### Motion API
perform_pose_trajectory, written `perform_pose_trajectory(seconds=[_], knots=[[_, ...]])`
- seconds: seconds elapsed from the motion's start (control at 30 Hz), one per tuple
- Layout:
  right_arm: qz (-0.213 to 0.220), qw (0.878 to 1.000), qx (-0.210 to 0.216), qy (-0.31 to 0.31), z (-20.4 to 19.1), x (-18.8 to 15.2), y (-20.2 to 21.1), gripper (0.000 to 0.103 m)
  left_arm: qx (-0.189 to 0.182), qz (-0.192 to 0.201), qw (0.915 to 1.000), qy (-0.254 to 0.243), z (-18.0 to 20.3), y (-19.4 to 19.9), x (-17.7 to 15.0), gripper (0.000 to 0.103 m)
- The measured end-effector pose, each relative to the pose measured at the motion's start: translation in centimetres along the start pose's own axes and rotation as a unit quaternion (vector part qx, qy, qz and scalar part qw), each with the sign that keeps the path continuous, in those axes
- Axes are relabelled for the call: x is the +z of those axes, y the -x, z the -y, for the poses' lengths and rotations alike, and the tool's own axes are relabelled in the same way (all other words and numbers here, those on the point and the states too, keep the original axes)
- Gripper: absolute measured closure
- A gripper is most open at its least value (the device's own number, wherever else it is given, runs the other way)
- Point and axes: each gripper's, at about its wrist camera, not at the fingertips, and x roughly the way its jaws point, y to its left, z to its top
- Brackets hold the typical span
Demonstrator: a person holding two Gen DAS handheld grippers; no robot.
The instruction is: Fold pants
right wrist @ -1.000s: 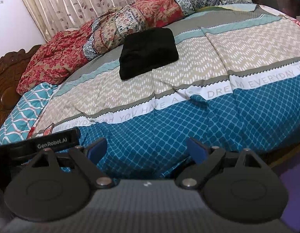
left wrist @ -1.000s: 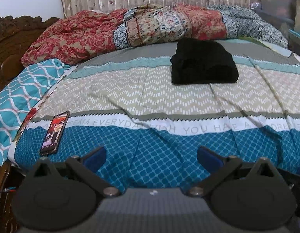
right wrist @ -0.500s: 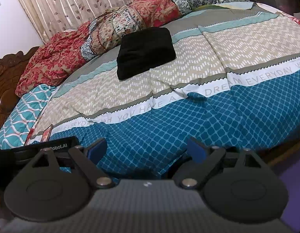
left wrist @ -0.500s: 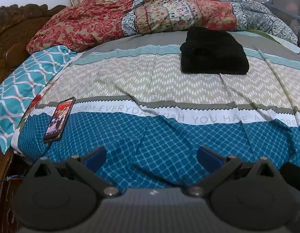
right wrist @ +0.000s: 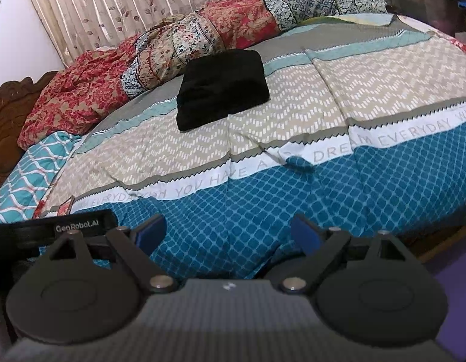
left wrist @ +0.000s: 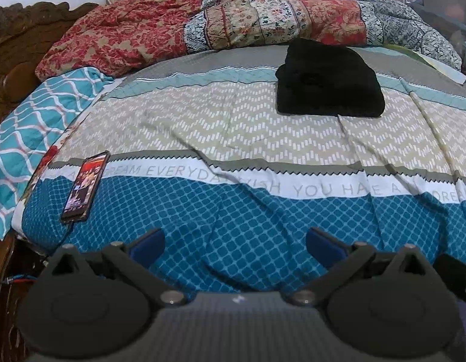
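Note:
The black pants point(left wrist: 329, 84) lie folded into a compact rectangle on the far part of the patterned bedspread point(left wrist: 233, 138); they also show in the right wrist view point(right wrist: 222, 87). My left gripper point(left wrist: 235, 246) is open and empty, held over the bed's near blue edge, well short of the pants. My right gripper point(right wrist: 228, 235) is open and empty too, near the same front edge. The left gripper's body point(right wrist: 52, 232) shows at the left of the right wrist view.
A phone point(left wrist: 85, 187) on a cable lies at the bed's front left. A rumpled floral quilt point(left wrist: 233, 27) lies along the far side before a curtain. A teal pillow point(left wrist: 30, 132) and a carved wooden headboard point(left wrist: 9, 57) are at the left.
Both grippers have pulled back and shifted slightly, so the folded pants sit a little farther off. The pants have not moved. Both jaws stayed open.

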Motion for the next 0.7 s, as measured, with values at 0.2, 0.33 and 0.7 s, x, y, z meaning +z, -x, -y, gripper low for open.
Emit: perform_pose_trajectory(seconds=[0.2,0.33,0.7], knots=[[0.010,1.000,-0.015,-0.002,0.7,1.1,-0.6,0.012,0.001,-0.007,0.9999,-0.015,1.3,-0.9,0.9,0.000],[0.017,1.000,-0.023,-0.002,1.3,2.1,-1.1,0.012,0.001,-0.017,0.9996,-0.021,2.2,-2.0,2.0,0.000],[0.010,1.000,-0.025,-0.015,3.2,4.8,-4.0,0.012,0.013,-0.035,0.9983,-0.044,4.4,-5.1,5.0,0.000]])
